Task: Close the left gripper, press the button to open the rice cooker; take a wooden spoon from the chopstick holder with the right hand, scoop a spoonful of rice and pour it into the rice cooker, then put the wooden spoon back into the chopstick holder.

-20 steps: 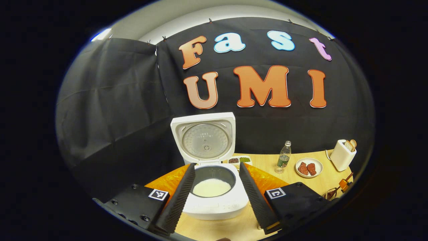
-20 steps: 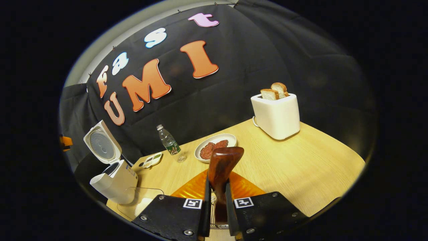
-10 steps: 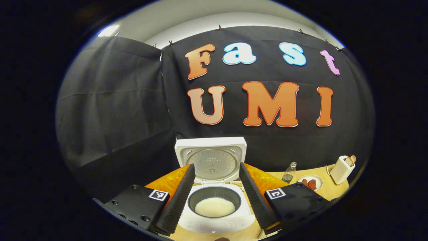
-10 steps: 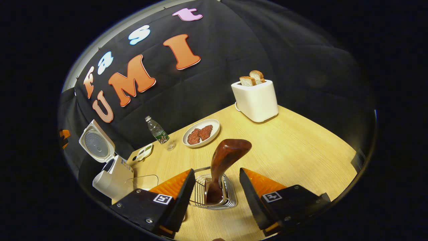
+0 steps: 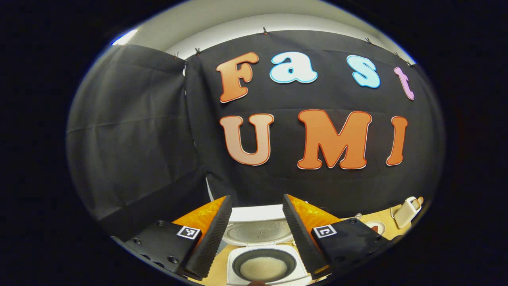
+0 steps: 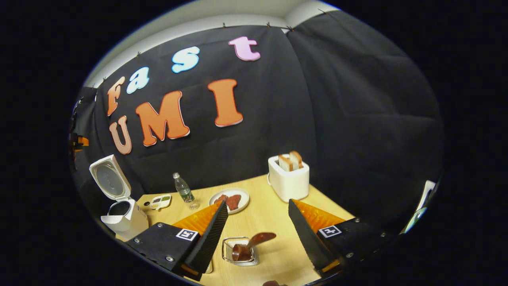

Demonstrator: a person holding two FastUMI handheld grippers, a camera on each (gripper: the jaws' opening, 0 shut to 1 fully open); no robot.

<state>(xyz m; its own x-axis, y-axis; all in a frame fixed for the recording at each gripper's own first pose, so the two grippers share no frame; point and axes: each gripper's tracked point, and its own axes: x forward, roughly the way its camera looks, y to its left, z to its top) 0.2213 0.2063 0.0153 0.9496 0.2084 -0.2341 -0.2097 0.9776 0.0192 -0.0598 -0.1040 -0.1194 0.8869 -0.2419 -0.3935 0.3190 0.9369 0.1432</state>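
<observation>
The right gripper (image 6: 257, 222) is held high above the bench (image 6: 278, 222), jaws wide. The wooden spoon (image 6: 254, 242) is propped tilted in the chopstick holder (image 6: 228, 251), handle up-right. The left gripper (image 5: 254, 222) is held with jaws wide above the open rice cooker (image 5: 264, 267).

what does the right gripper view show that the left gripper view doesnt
Right gripper view's extras: the wooden spoon leaning in the chopstick holder, below the open right gripper, and a small sectioned tray. Left gripper view's extra: the white rice inside the pot, seen from above. Shared: the open rice cooker, the toaster and the wooden table.
</observation>
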